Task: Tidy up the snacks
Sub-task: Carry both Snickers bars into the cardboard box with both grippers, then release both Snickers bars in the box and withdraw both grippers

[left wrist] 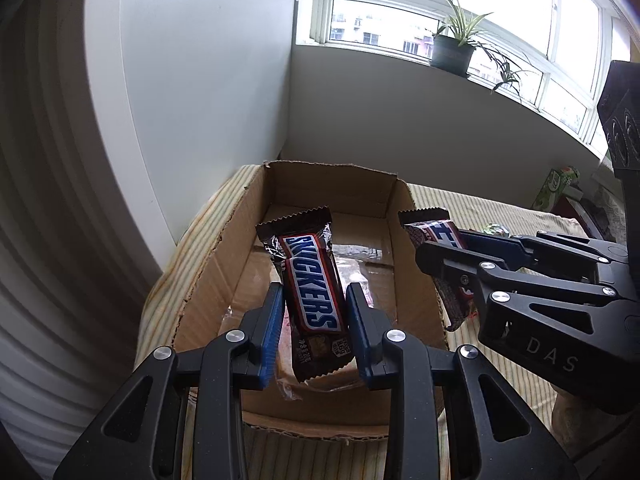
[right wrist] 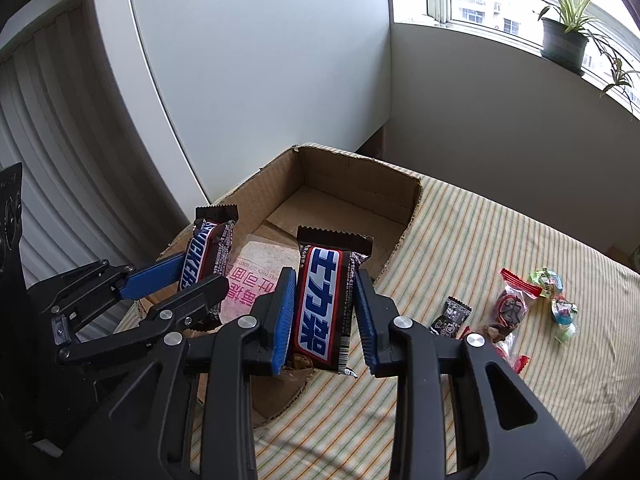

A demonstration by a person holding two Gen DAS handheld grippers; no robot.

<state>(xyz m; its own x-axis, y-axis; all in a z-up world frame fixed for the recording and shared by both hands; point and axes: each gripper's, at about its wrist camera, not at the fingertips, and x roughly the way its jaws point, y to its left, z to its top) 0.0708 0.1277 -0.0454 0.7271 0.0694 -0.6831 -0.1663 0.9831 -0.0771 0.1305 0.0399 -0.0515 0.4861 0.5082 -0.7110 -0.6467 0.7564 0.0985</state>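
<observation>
- Two chocolate bars: the left gripper (left wrist: 312, 332) clamps one chocolate bar (left wrist: 310, 280) above the cardboard box (left wrist: 208, 280).
- The right gripper (right wrist: 326, 316) clamps the second bar (right wrist: 320, 304) at the box's edge.
- Five small sweets (right wrist: 510, 308) lie on the striped cloth (right wrist: 460, 240).

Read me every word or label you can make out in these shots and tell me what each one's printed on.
"SNICKERS": bar in the left claw, on the wrapper.
"士力架": bar in the right claw.
"DAS": body of the right claw, seen from the left wrist.
Pink characters on a packet in the box: upside down, not reliably readable.
Small print on both wrappers and loose candies: too small.
</observation>
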